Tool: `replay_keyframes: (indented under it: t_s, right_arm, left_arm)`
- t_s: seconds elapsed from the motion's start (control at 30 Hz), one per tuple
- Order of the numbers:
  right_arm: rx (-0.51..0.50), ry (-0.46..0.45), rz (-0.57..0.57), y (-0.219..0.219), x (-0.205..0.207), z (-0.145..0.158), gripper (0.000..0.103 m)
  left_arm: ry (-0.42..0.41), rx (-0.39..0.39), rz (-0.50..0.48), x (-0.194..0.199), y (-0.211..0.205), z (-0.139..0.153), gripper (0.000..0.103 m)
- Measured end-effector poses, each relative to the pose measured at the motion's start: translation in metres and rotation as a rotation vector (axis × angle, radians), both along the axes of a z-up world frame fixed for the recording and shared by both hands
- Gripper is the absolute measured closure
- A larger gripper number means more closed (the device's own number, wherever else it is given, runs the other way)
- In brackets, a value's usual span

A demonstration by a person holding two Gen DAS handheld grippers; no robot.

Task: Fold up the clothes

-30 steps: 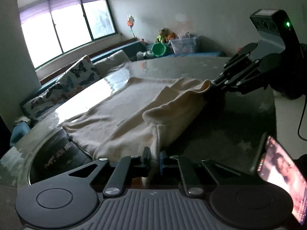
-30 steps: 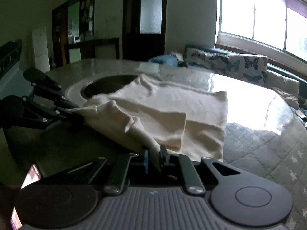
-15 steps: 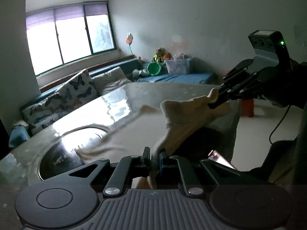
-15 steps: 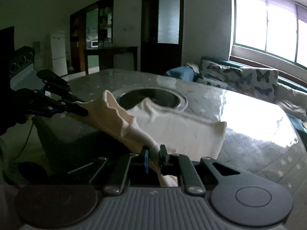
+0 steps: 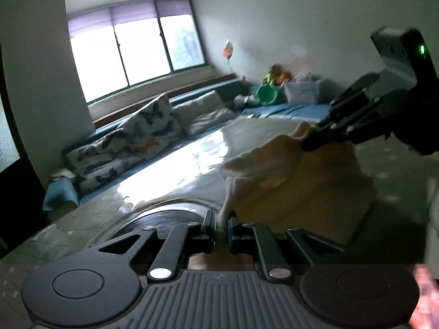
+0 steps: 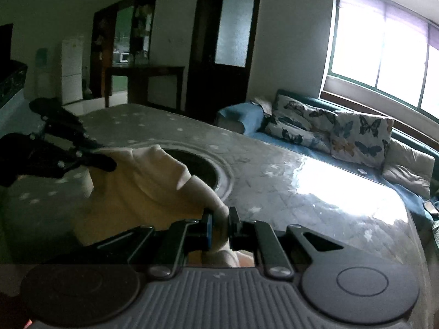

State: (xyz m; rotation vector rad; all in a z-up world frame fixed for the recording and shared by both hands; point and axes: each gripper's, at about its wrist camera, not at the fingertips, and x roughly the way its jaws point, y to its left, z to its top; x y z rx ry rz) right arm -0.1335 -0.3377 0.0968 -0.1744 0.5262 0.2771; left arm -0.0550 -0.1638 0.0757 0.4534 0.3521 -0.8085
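A cream-coloured garment (image 5: 277, 164) hangs lifted off the table, stretched between both grippers, its lower part draping down toward the near edge. My left gripper (image 5: 221, 223) is shut on one edge of the cloth at the bottom of the left wrist view. The right gripper (image 5: 308, 144) shows there at the upper right, pinching the other end. In the right wrist view my right gripper (image 6: 221, 226) is shut on the garment (image 6: 164, 175), and the left gripper (image 6: 107, 163) holds the far end at the left.
A round table (image 6: 288, 181) with a star-patterned cover has a dark circular recess (image 6: 200, 164) in its middle. A bench with butterfly cushions (image 6: 356, 137) runs under the windows. Toys and a green basin (image 5: 266, 94) sit in the far corner. A dark door (image 6: 222, 44) stands behind.
The garment lay spread on the table a second ago; both grippers have risen and pulled back with it, so it now hangs clear of the tabletop.
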Motion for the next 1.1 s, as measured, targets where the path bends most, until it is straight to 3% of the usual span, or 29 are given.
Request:
replay_keyframes:
  t_s: [0.2,0.33,0.4,0.63,0.73,0.93,1.0,1.1]
  right_arm:
    - [0.033,0.121,-0.087,-0.007,0.067,-0.052,0.089]
    - [0.046,0.133,-0.13,-0.015,0.069,-0.07,0.079]
    - [0.09,0.116,-0.159,-0.027,0.062,-0.065,0.078]
    - [0.14,0.139,-0.244,-0.064,0.034,-0.065,0.077]
    - [0.134,0.156,-0.264,-0.073,0.03,-0.073,0.077]
    - [0.152,0.137,-0.279,-0.077,0.03,-0.071,0.072]
    - [0.137,0.146,-0.282,-0.074,0.032,-0.074,0.072]
    - [0.1,0.147,-0.309,-0.069,0.035,-0.078,0.069]
  left_arm:
    - [0.122,0.054,0.11,0.052,-0.027,-0.051,0.091]
    - [0.125,0.069,0.129,0.057,-0.031,-0.064,0.087]
    - [0.125,0.061,0.133,0.056,-0.028,-0.063,0.076]
    - [0.149,0.041,0.2,0.068,-0.014,-0.057,0.068]
    - [0.156,0.021,0.242,0.07,-0.006,-0.052,0.058]
    - [0.108,-0.025,0.317,0.054,0.003,-0.028,0.058]
    - [0.102,-0.056,0.286,0.042,0.001,-0.019,0.058]
    - [0.115,-0.081,0.156,0.015,-0.008,-0.013,0.058]
